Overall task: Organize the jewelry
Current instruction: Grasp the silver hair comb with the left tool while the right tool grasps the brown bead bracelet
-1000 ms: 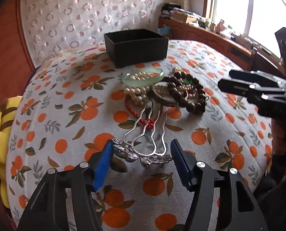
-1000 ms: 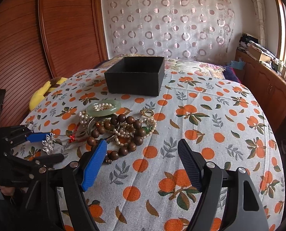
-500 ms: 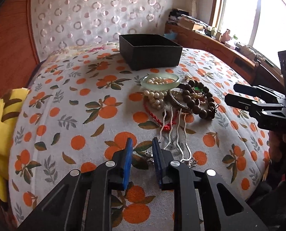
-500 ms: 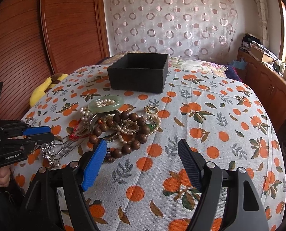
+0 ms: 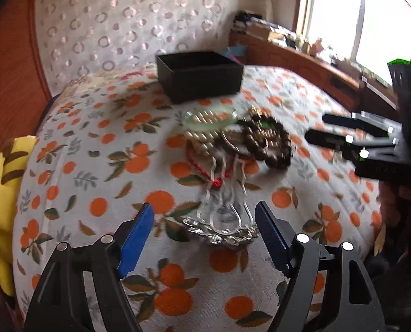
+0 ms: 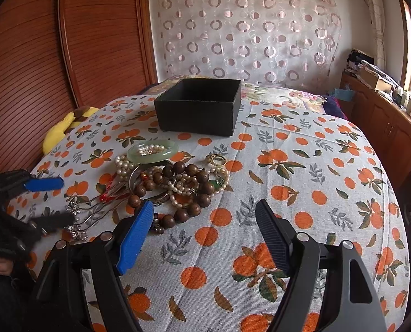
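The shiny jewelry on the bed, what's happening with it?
Someone holding two grippers is sorting a jewelry pile into the black box. The left gripper, jaws open, sits around the silver hairpins without gripping them. The right gripper hovers open beside the pile. The box looks empty.

A bed under an orange-print cover (image 6: 302,182) fills the middle. Ribbed wooden panels (image 6: 67,55) take the upper left, a circle-patterned curtain (image 6: 246,33) hangs behind, and a bright window (image 5: 357,22) lights cluttered wooden cabinets (image 6: 385,119) at right.
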{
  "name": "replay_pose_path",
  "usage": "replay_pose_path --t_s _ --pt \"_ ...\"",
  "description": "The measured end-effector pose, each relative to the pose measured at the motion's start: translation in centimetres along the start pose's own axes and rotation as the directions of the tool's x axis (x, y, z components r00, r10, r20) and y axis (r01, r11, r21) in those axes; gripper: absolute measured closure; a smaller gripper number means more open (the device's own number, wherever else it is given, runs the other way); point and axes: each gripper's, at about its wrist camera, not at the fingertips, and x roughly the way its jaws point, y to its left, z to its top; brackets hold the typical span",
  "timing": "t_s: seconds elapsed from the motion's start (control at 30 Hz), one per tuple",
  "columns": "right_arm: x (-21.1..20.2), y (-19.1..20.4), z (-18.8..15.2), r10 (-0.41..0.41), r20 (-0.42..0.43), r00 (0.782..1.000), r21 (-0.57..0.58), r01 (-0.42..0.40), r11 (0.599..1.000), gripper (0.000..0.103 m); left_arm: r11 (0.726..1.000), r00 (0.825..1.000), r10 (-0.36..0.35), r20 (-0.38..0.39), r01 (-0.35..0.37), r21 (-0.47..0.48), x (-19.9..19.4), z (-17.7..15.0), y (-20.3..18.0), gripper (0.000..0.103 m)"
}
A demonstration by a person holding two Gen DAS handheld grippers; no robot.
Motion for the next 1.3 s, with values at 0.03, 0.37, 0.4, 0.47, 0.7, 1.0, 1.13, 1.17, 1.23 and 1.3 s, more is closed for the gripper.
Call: replay_pose_path --t_s 0.03,0.37,0.4,0.47,0.7,1.0,1.13,1.17,1.23,1.3 --pt "0.0 0.0 0.0 0.000 -0.001 1.000 -0.001 0.000 1.000 0.025 1.000 1.000 0.004 -0.018 -0.003 0.016 0.5 -0.1 -0.4 0.030" --pt "0.2 0.0 0.0 0.003 -0.007 1.000 -0.004 -0.003 1.000 0.025 0.997 1.000 0.017 -0.027 -0.015 0.071 1.2 -0.8 -1.0 0.038" --pt "0.2 0.0 0.0 0.004 -0.007 1.000 -0.005 -0.004 1.000 0.025 0.997 1.000 0.015 -0.024 -0.014 0.073 1.1 -0.8 -1.0 0.042" --pt "0.3 0.0 0.0 0.005 -0.008 1.000 -0.006 -0.005 1.000 0.025 0.997 1.000 0.017 -0.024 -0.015 0.078 1.0 -0.8 -1.0 0.042" --pt "0.8 0.2 -0.1 0.018 -0.025 1.000 -0.014 -0.018 1.000 0.025 0.998 0.999 0.028 0.018 -0.029 0.055 -0.2 -1.1 -0.2 0.042" --pt "3.5 -0.2 1.3 0.052 -0.081 0.995 -0.020 -0.054 0.998 0.067 0.999 0.995 0.045 0.084 -0.046 0.004 -1.7 0.0 1.4 0.042" --pt "4.8 -0.8 2.2 0.057 -0.100 0.993 -0.014 -0.058 0.998 0.074 0.999 0.993 0.050 0.104 -0.050 -0.004 -2.1 0.7 1.7 0.042" --pt "5.0 -0.9 2.4 0.056 -0.102 0.993 -0.013 -0.058 0.998 0.076 0.999 0.993 0.050 0.109 -0.050 -0.005 -2.2 0.9 1.8 0.042" --pt "5.6 -0.9 2.7 0.064 -0.115 0.991 -0.018 -0.067 0.998 0.080 0.999 0.992 0.050 0.119 -0.050 -0.006 -2.4 1.3 1.8 0.042" --pt "5.9 -0.7 2.8 0.059 -0.124 0.991 -0.038 -0.064 0.997 0.083 0.999 0.990 0.050 0.129 -0.050 -0.003 -2.5 1.7 1.7 0.042"
